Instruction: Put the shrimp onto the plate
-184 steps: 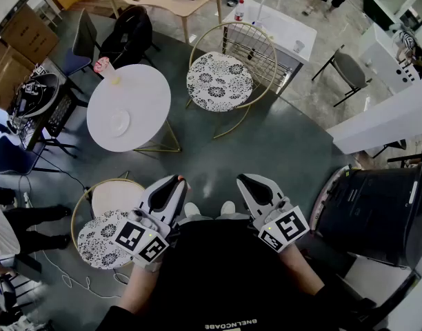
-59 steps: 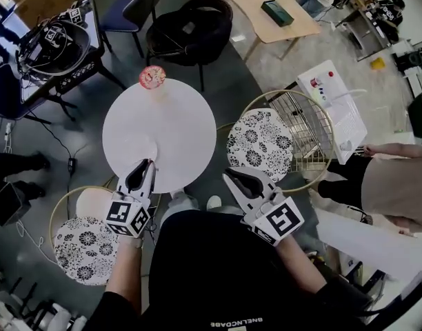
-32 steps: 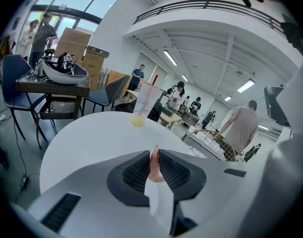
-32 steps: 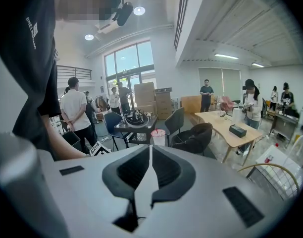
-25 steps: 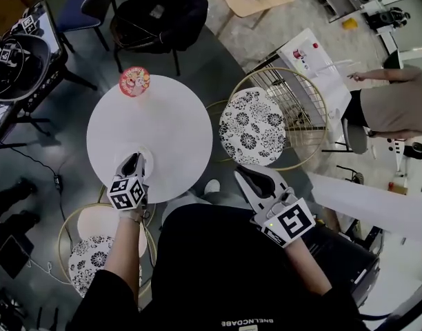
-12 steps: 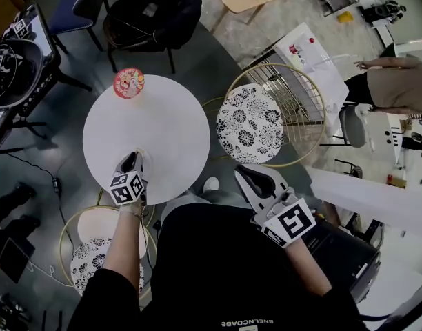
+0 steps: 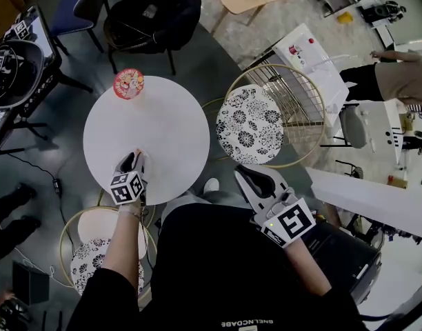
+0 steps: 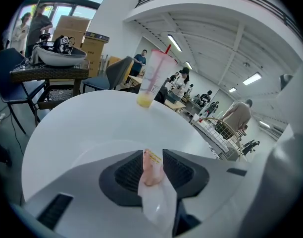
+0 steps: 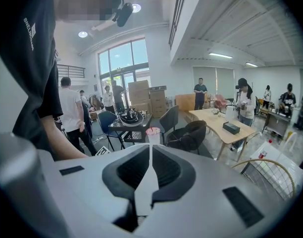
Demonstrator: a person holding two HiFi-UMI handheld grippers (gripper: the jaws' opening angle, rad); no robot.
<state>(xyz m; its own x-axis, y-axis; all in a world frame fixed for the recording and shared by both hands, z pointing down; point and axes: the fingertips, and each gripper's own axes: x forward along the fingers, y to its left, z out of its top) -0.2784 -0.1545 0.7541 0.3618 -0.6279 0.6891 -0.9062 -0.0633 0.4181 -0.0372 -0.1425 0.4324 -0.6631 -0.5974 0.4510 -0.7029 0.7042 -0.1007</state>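
A pink shrimp (image 8: 150, 168) in a clear wrapper sits pinched between the jaws of my left gripper (image 8: 152, 155). In the head view, the left gripper (image 7: 130, 161) hovers over the near edge of the round white table (image 7: 163, 123), just above a small white plate (image 7: 145, 163) that it partly hides. The plate's faint rim (image 8: 97, 150) shows right ahead of the jaws in the left gripper view. My right gripper (image 7: 247, 178) hangs off the table beside my body. Its jaws (image 9: 150, 150) are shut with nothing between them.
A drink cup with a pink lid (image 7: 128, 83) and straw (image 8: 151, 78) stands at the table's far edge. A floral-cushioned wire chair (image 7: 249, 126) is at the right, another one (image 7: 94, 254) at the lower left. A person (image 7: 404, 74) stands at the far right.
I have walked up to the white table, and the left gripper has come over the plate with the shrimp. In the last second it has hardly moved; the right gripper stays put.
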